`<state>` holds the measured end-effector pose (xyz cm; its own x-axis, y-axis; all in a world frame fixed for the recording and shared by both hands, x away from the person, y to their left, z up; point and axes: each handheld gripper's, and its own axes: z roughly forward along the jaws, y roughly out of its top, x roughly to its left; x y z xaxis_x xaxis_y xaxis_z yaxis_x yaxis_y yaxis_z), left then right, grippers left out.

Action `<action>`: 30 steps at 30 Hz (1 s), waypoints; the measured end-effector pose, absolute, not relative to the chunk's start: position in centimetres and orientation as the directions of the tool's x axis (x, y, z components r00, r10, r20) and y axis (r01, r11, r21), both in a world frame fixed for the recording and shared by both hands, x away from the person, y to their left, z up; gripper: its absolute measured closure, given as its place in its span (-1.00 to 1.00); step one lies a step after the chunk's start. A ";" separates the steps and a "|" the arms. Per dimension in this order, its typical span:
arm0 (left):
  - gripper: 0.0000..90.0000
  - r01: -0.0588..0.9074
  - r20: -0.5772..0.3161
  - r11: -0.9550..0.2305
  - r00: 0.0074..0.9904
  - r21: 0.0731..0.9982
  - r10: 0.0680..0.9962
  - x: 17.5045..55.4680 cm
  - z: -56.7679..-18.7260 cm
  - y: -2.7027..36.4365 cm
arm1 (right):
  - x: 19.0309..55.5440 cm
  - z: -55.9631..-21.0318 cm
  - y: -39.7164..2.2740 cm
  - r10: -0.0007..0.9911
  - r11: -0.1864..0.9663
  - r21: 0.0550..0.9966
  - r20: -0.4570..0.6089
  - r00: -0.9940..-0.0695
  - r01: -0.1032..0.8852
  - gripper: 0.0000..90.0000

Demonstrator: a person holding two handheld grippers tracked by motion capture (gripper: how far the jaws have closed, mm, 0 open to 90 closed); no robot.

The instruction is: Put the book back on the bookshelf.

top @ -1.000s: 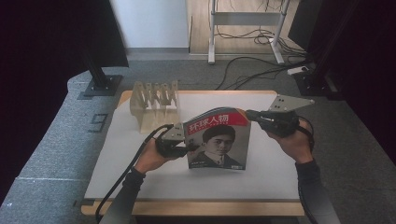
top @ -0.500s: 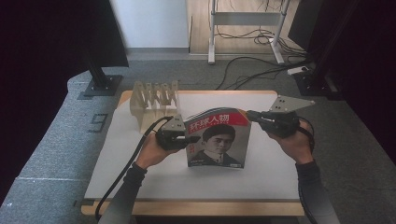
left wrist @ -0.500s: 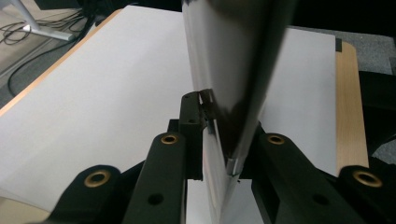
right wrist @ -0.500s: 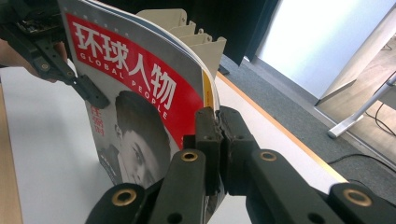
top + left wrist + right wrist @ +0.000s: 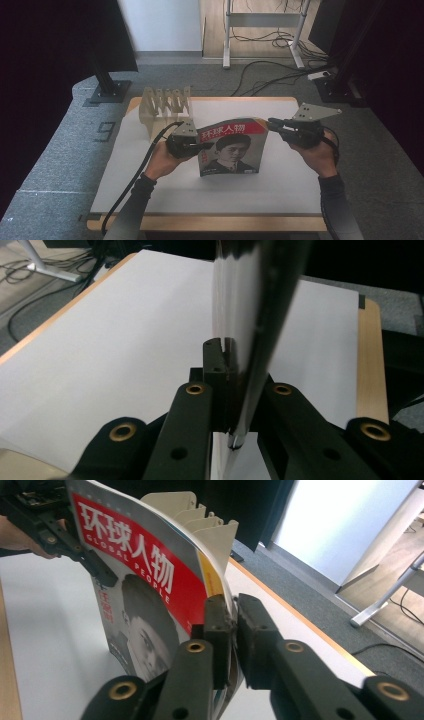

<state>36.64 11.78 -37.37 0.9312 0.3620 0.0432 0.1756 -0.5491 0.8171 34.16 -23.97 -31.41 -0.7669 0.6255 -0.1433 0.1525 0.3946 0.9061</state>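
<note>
A magazine (image 5: 232, 147) with a red title band and a portrait on its cover stands upright on the white mat (image 5: 150, 175). My left gripper (image 5: 202, 146) is at its left edge. Its jaws have just been closing and now pinch that edge (image 5: 255, 315), as the left gripper view (image 5: 232, 385) shows close up. My right gripper (image 5: 271, 122) is at the top right corner. Its jaws (image 5: 234, 620) have just been opening, and the curved cover (image 5: 145, 580) still runs between them with a thin gap at one pad. The left gripper (image 5: 95, 565) also appears across the cover.
A pale slotted file rack (image 5: 165, 102) stands at the mat's far left, just behind the magazine (image 5: 210, 525). The wooden table edge (image 5: 200, 222) runs along the front. Cables and stand legs (image 5: 260, 65) lie on the floor beyond the table.
My left gripper has shifted slightly up along the magazine's left edge and closed on it. The magazine and my right hand have stayed where they were.
</note>
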 end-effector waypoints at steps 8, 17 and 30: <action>0.93 0.163 0.054 -0.550 0.933 0.819 0.356 36.7 -37.4 11.9 | 34.2 -33.3 -25.0 0.668 0.384 0.902 -0.124 -0.734 0.198 0.25; 0.93 0.175 0.052 -0.539 0.924 0.824 0.379 36.8 -37.2 12.8 | 34.0 -36.7 -25.6 0.692 0.400 0.880 -0.108 -0.714 0.254 -0.16; 0.93 0.229 0.024 -0.508 0.896 0.830 0.443 36.7 -36.8 15.2 | 33.5 -42.9 -25.9 0.723 0.428 0.835 -0.086 -0.686 0.346 -0.61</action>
<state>36.65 15.21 -36.78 0.8963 0.4429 0.0236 0.2291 -0.5078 0.8304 33.50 -25.91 -42.90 -0.6856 0.7229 -0.0861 0.3462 0.4278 0.8349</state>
